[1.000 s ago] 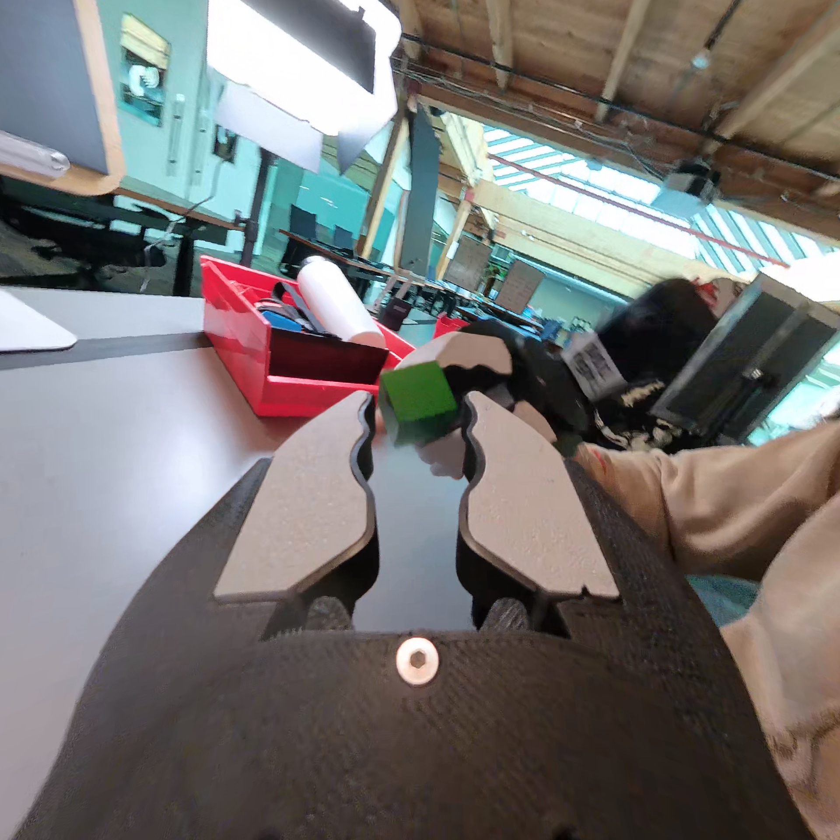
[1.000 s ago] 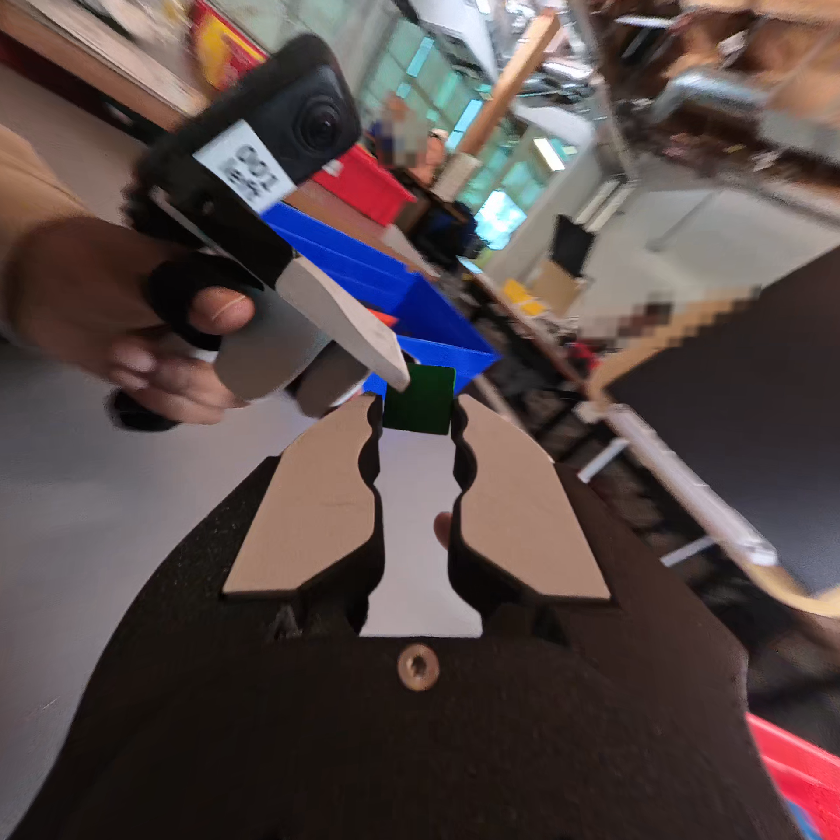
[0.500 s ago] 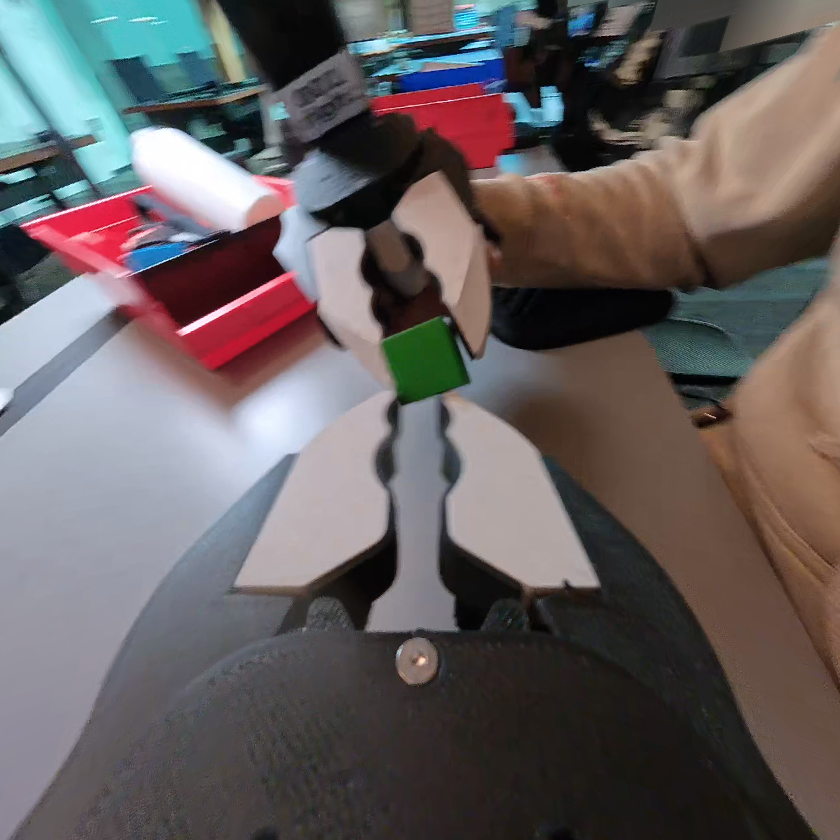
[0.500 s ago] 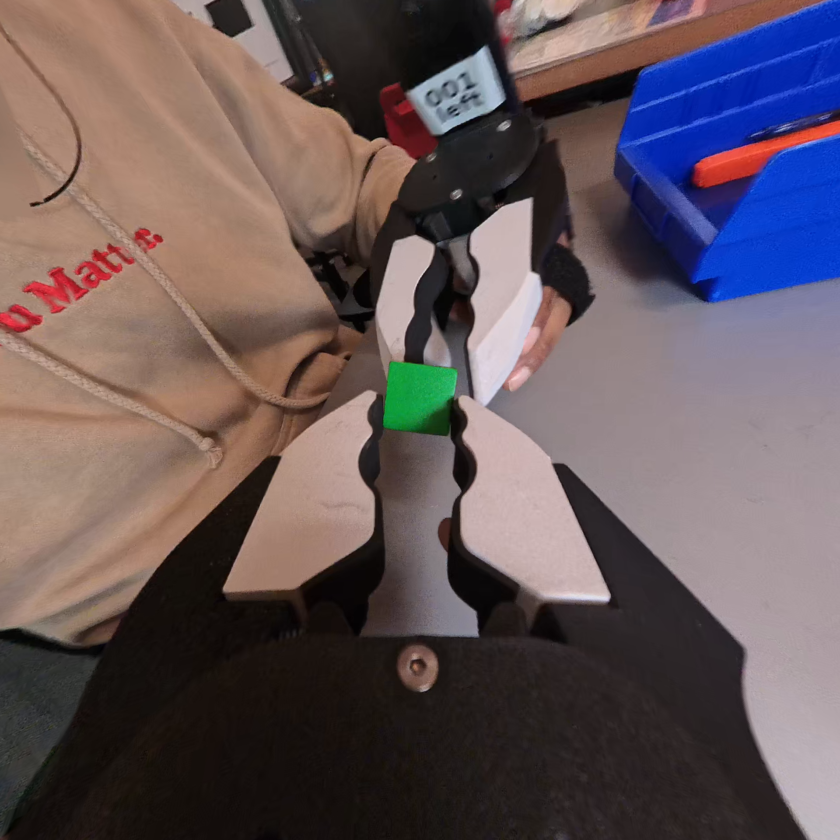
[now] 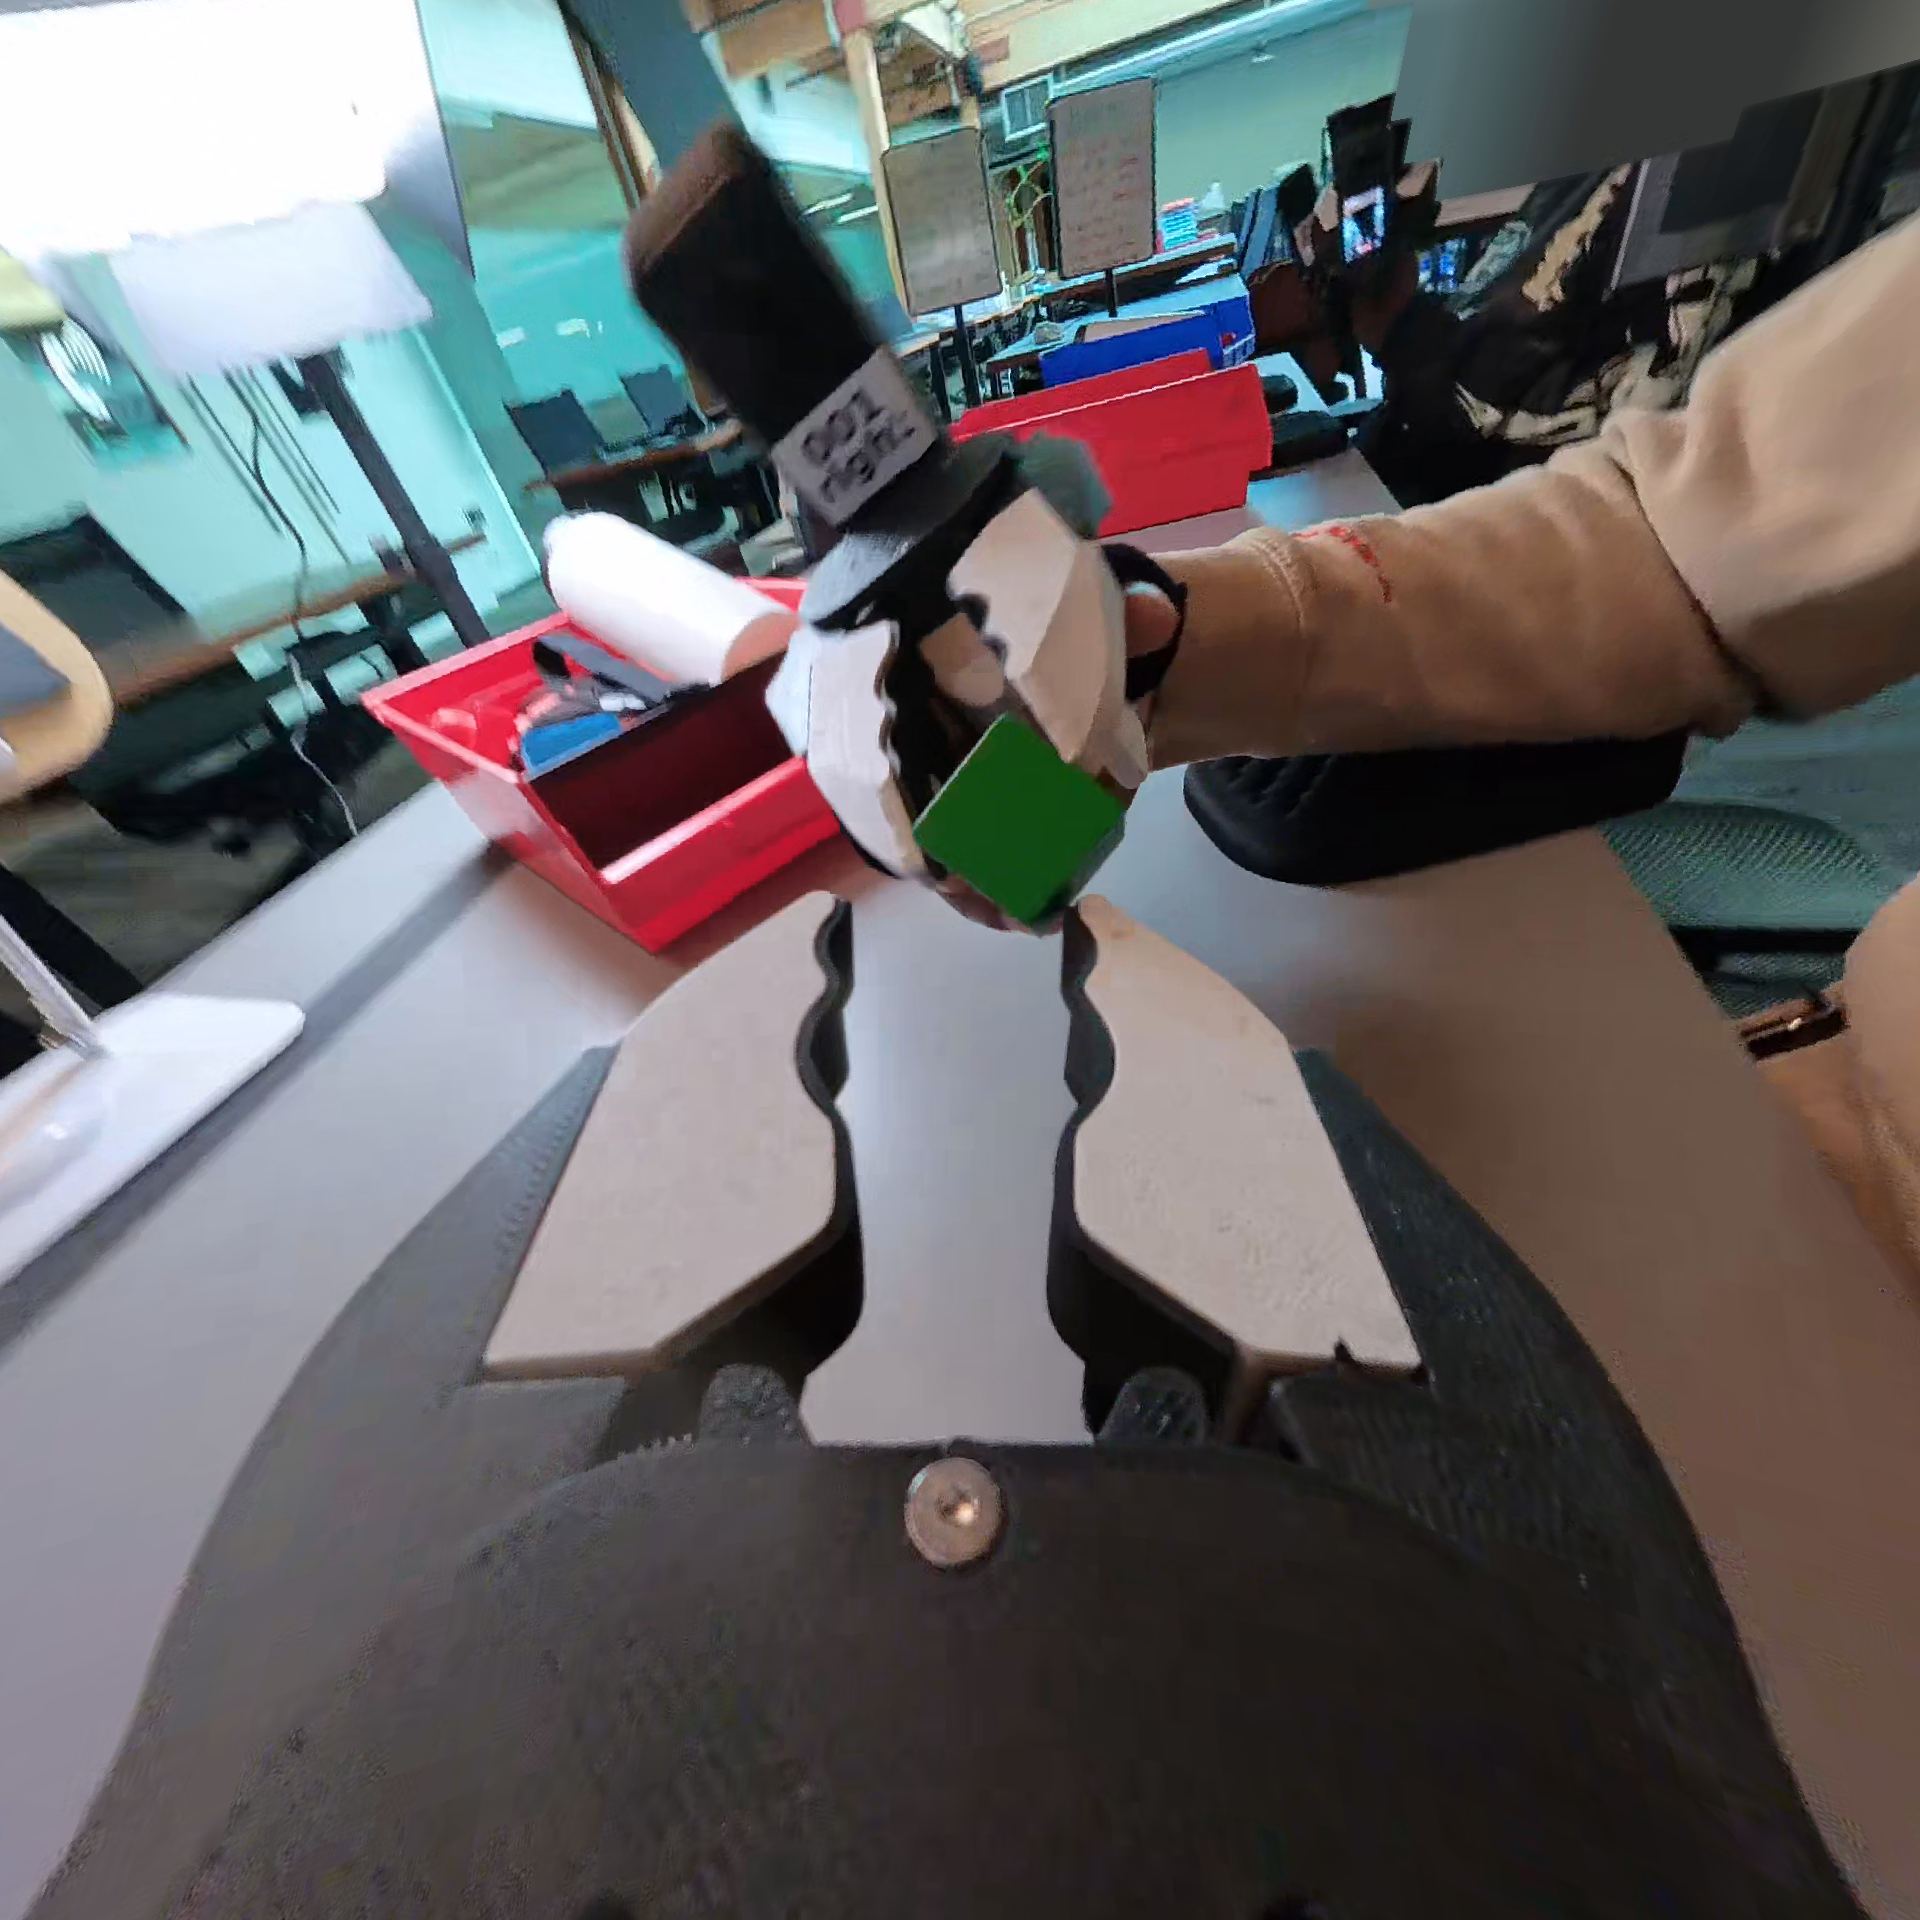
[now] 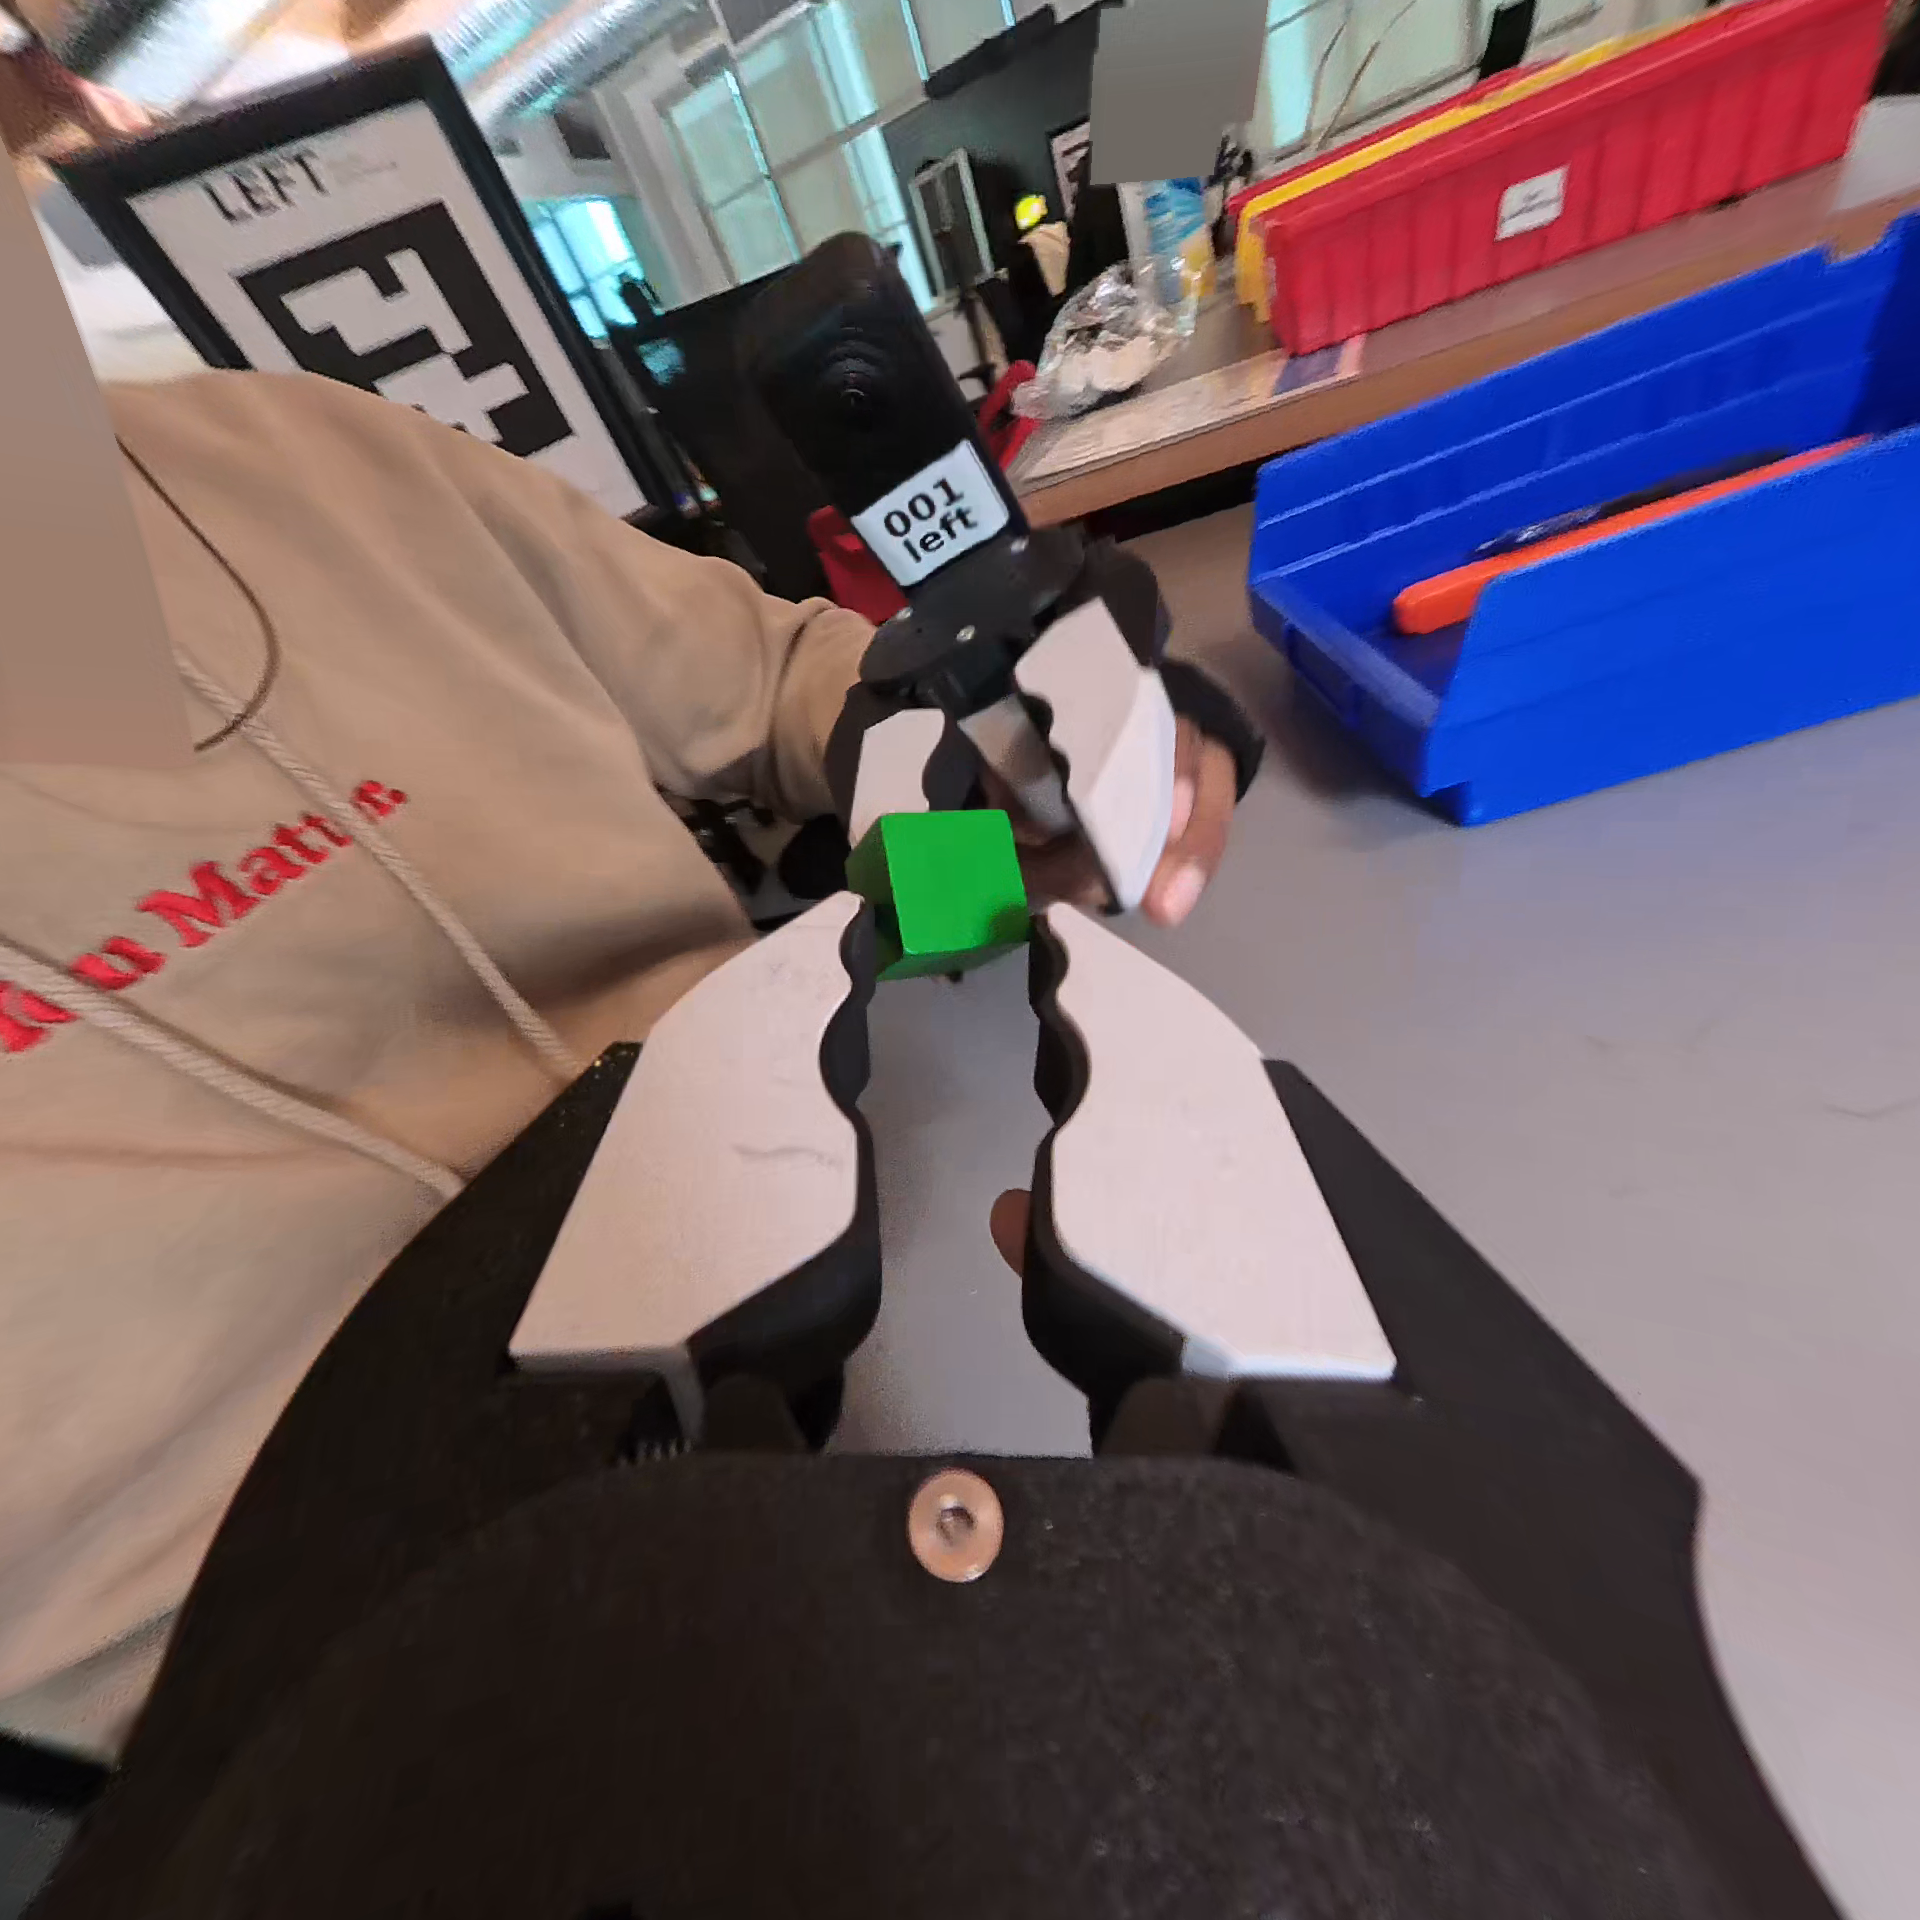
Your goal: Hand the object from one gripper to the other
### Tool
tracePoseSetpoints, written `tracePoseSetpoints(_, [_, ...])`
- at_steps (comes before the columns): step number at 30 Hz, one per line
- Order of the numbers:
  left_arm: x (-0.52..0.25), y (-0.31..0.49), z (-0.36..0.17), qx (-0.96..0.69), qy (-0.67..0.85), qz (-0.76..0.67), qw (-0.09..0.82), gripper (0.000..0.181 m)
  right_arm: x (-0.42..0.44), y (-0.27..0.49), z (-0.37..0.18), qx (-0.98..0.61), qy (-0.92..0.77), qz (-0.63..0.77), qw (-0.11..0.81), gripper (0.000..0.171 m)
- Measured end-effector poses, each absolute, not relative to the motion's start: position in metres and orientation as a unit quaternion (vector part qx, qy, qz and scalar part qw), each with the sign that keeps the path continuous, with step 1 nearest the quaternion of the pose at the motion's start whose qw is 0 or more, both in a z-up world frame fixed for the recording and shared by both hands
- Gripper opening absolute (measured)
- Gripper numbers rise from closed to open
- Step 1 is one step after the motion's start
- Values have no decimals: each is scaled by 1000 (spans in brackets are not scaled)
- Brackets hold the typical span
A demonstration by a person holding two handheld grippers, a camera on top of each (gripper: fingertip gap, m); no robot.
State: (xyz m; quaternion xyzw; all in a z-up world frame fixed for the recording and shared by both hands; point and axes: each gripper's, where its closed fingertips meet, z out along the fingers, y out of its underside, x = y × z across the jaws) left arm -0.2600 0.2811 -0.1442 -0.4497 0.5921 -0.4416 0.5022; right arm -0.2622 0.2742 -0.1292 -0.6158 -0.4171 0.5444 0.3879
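Where fingertips meet sits a green cube [image 6: 943,891] (glossy, sharp-edged).

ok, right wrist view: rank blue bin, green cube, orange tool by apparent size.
1. blue bin, by far the largest
2. orange tool in the bin, long and thin, partly hidden by the bin wall
3. green cube

Cube versus tool is unsure: the cube sits nearer the camera, held by the right gripper.

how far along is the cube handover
Done: the right gripper grips the green cube at its fingertips and presents it. In hand: the left gripper faces the cube with its jaws open, tips just short of it. Left: close the left gripper on the cube, then open the right.
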Motion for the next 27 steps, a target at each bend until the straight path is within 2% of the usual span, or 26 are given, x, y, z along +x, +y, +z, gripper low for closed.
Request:
tracePoseSetpoints(3, [-264,269,-141,-394,633,-404,530,44,-265,272,-141,-634,-407,566,337,28])
tracePoseSetpoints(6, [-264,264,-151,-377,667,-362,531,30,-272,270,-153,-648,-404,570,304,28])
tracePoseSetpoints(9, [-263,287,-145,-444,613,-366,542,29,-266,293,-139,-647,-362,550,385,27])
tracePoseSetpoints(10, [-264,293,-139,-475,578,-404,527,29,-260,303,-129,-639,-348,532,433,17])
tracePoseSetpoints(13, [-269,316,-127,-551,438,-550,450,28,-247,313,-115,-616,-377,410,557,35])
tracePoseSetpoints(16, [-273,332,-126,-584,315,-650,371,28,-254,317,-123,-606,-437,259,612,48])
tracePoseSetpoints(18, [-270,333,-128,-592,255,-694,322,28,-264,322,-126,-585,-456,153,653,50])
tracePoseSetpoints(21, [-263,317,-129,-579,229,-734,273,28,-274,331,-139,-563,-488,4,667,49])
tracePoseSetpoints(22, [-260,312,-131,-579,242,-730,269,28,-276,330,-140,-551,-498,-21,669,39])
tracePoseSetpoints(23, [-259,309,-132,-577,254,-726,274,27,-277,327,-140,-540,-507,-32,671,38])
tracePoseSetpoints(25, [-259,304,-128,-567,286,-721,276,29,-276,324,-138,-539,-520,-19,662,38])
tracePoseSetpoints(27, [-263,301,-120,-544,327,-716,292,40,-274,316,-138,-577,-518,86,625,38])
